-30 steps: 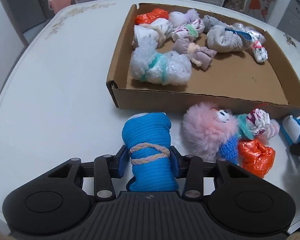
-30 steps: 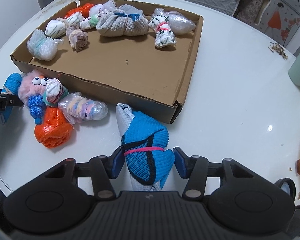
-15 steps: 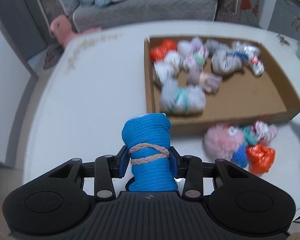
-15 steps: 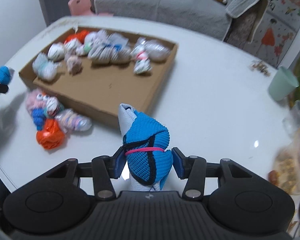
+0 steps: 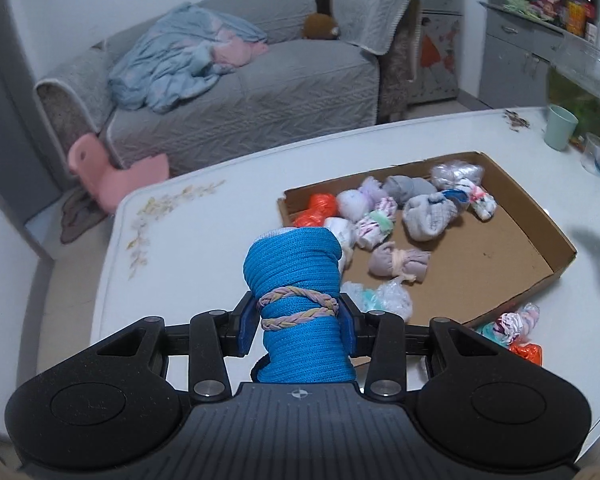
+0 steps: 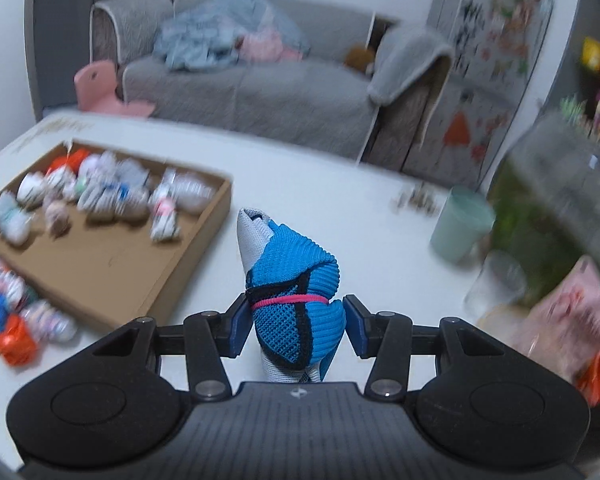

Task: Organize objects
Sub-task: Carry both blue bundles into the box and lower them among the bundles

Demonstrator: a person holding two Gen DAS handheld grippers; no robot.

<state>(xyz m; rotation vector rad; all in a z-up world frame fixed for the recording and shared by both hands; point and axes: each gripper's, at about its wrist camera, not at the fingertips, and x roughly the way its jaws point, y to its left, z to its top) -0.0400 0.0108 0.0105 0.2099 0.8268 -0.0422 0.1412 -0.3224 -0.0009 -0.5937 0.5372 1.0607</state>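
Now I am mid-carry, my left gripper (image 5: pixel 298 322) pinching a rolled blue knit sock tied with a braided band (image 5: pixel 300 304) and my right gripper (image 6: pixel 296 330) clamping a blue-and-grey mesh sock bundle (image 6: pixel 290 304), both held above the white table (image 6: pixel 320 200); next, I judge, each needs lowering into the shallow cardboard tray (image 5: pixel 540 232)

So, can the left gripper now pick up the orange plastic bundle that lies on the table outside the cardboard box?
Probably not: the left gripper is shut on a blue knitted roll, so its jaws are full; the orange plastic bundle lies uncovered.
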